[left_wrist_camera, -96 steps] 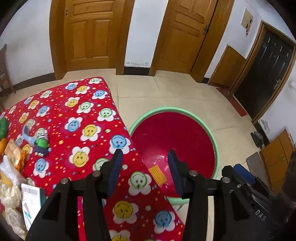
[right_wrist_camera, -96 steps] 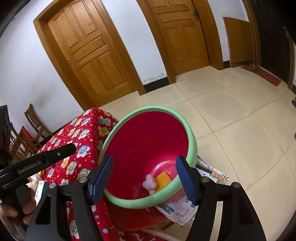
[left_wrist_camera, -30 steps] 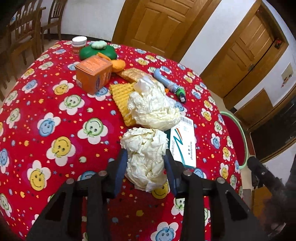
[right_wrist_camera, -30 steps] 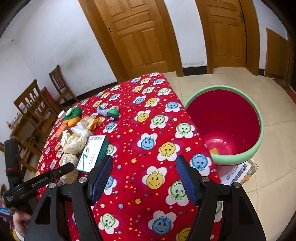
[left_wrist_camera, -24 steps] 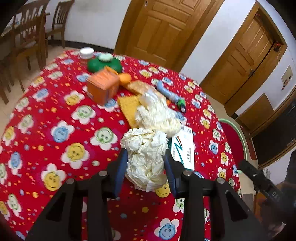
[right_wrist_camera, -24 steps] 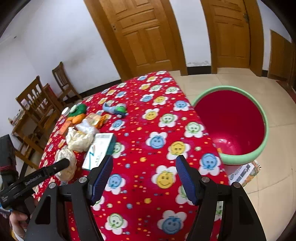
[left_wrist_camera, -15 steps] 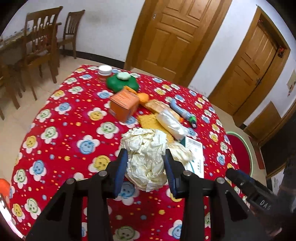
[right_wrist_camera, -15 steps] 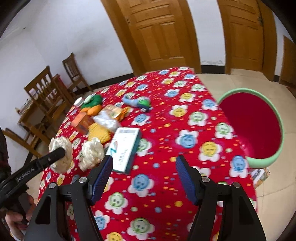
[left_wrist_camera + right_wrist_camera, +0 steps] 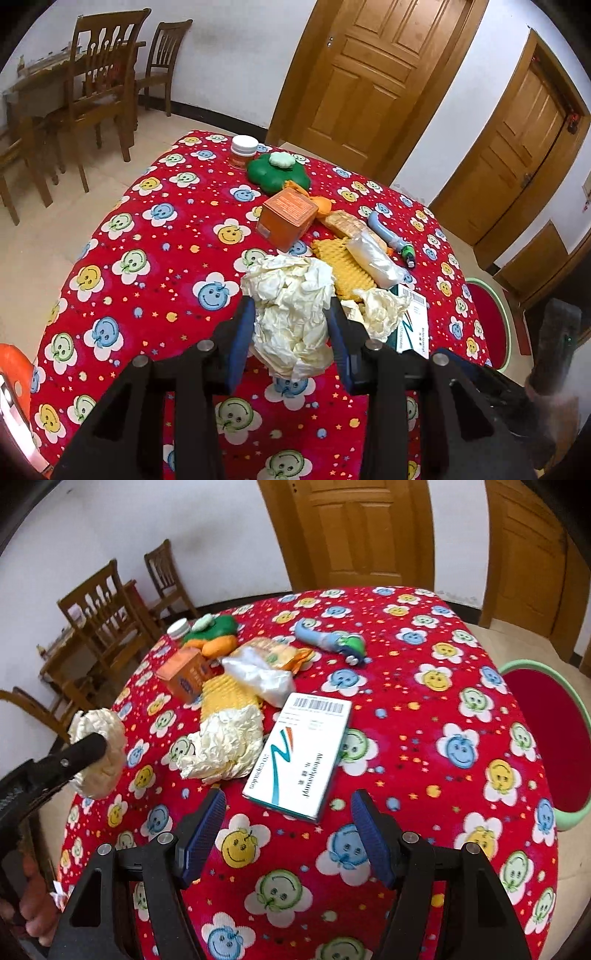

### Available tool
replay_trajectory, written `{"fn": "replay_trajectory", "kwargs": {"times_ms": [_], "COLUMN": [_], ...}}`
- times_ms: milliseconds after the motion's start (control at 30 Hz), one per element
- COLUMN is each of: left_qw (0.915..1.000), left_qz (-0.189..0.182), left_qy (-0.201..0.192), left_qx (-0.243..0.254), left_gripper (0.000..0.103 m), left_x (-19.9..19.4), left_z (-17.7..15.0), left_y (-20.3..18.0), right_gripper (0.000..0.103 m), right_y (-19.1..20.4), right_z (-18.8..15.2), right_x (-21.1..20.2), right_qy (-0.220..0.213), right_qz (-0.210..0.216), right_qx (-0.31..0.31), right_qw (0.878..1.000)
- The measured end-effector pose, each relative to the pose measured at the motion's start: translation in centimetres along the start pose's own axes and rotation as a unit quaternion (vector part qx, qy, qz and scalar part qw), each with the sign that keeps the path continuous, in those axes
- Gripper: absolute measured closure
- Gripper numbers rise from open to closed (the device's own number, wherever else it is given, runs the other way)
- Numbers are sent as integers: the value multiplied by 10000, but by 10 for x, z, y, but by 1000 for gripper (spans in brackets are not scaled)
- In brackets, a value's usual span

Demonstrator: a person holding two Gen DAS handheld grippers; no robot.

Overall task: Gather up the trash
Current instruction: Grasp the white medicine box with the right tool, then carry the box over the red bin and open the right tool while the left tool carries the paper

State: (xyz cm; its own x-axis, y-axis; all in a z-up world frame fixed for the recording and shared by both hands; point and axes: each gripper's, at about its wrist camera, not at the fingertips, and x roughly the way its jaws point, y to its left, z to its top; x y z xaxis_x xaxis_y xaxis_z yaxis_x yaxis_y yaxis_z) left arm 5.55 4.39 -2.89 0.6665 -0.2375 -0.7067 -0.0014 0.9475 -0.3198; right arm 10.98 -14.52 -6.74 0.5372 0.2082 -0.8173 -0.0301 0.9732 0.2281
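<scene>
The left gripper (image 9: 291, 332) is clamped on a crumpled paper ball (image 9: 291, 314), cream-coloured and deeply creased, bulging above and below the blue pads; seen from the right wrist, the ball is lifted clear of the red smiley-flower tablecloth (image 9: 424, 738) near the table's left edge. The right gripper (image 9: 288, 830) hangs with its jaws wide apart and nothing between them, pointing down at the cloth. Just ahead of those jaws lies a white capsule box (image 9: 303, 757) with a barcode and a teal swoosh, flat on the cloth, its long axis running away from the gripper and leaning slightly right, so its near short end sits between the fingertips' line of approach. Touching the box's left side is a second paper wad (image 9: 221, 747), equally rumpled and pale, ahead and to the left of the open jaws; the right hand is plainly the nearer one to both. The red bin with the green rim (image 9: 543, 672) stands off the table's right side, well apart from the held ball, so the carry probably has to cross the whole table. Beyond lie a clear plastic bag (image 9: 258, 677), a yellow waffle sponge (image 9: 227, 694) and an orange carton (image 9: 184, 677).
</scene>
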Motion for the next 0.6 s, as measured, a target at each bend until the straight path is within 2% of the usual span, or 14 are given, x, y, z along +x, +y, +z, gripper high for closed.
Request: {"fn": "replay_trajectory", "kwargs": {"times_ms": [233, 467, 533, 567, 600], "left_qw": [10000, 9999, 9999, 9999, 9999], "left_qz": [-36, -31, -48, -55, -59], "left_qy": [38, 98, 100, 101, 101], "left_qx": [-8, 47, 49, 57, 83], "left_gripper": [63, 63, 63, 63, 63], "left_x": [5, 9, 9, 9, 8], "left_z": [-1, -4, -5, -5, -6], "left_y": [2, 3, 2, 1, 0], "right_gripper": [31, 32, 37, 46, 46], "right_y": [11, 3, 3, 2, 2], "right_z": [2, 2, 1, 0, -1], "right_x": [16, 26, 25, 24, 23], "right_qy": [86, 91, 38, 12, -6], "right_qz": [-219, -260, -255, -290, -323], "right_qx": [-221, -66, -46, -51, -76], "right_qw": [9995, 9996, 9997, 9996, 9994]}}
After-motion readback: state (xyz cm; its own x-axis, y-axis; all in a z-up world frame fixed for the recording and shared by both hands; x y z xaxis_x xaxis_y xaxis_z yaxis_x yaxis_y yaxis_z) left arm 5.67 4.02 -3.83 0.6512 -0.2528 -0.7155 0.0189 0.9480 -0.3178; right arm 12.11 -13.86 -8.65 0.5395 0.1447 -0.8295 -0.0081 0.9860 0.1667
